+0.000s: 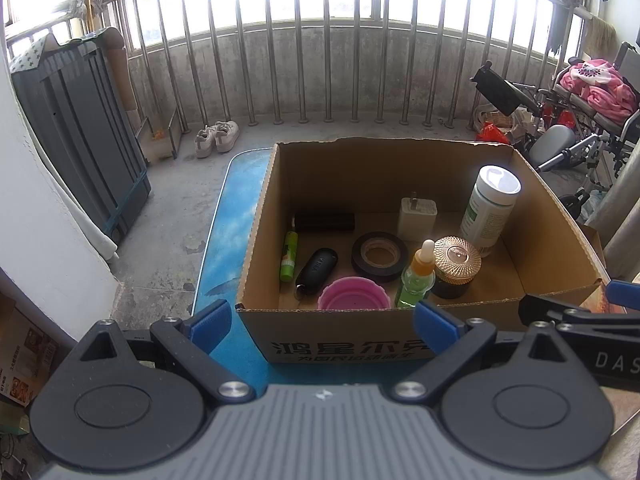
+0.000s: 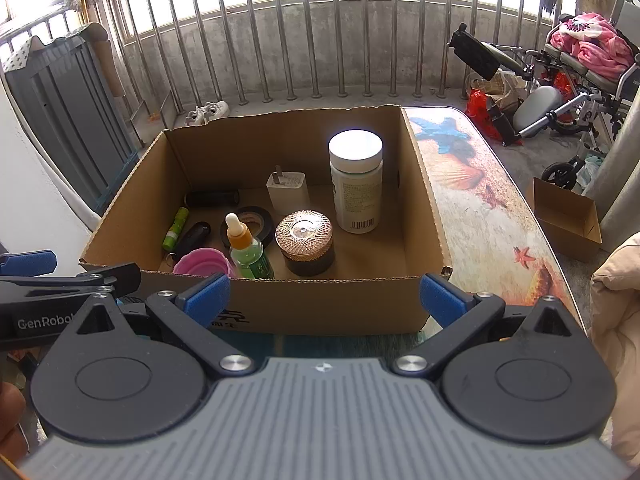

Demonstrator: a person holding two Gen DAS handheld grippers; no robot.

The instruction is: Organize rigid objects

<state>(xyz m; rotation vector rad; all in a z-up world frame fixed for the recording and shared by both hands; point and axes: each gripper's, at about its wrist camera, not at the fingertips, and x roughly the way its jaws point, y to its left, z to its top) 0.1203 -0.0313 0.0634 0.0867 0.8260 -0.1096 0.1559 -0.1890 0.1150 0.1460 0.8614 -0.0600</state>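
Note:
A cardboard box [image 1: 256, 220] [image 2: 424, 200] stands on a beach-print table. Inside are a white bottle [image 1: 490, 210] [image 2: 356, 184], a copper-lidded jar [image 1: 456, 266] [image 2: 306, 242], a green dropper bottle [image 1: 418, 276] [image 2: 248, 250], a pink cup [image 1: 354, 294] [image 2: 202, 262], a black tape roll [image 1: 380, 256] [image 2: 256, 220], a white charger [image 1: 417, 218] [image 2: 287, 190], a black key fob [image 1: 316, 270], a green tube [image 1: 289, 256] and a dark cylinder [image 1: 324, 222]. My left gripper [image 1: 324, 326] and right gripper [image 2: 324, 298] are open and empty before the box's near wall.
The table [image 2: 480, 208] extends right of the box; a small open carton [image 2: 566, 218] lies beyond its edge. A wheelchair [image 2: 560, 80] with pink cloth stands back right. A grey folded panel [image 1: 80, 136] leans at left. Shoes [image 1: 216, 138] sit by the railing.

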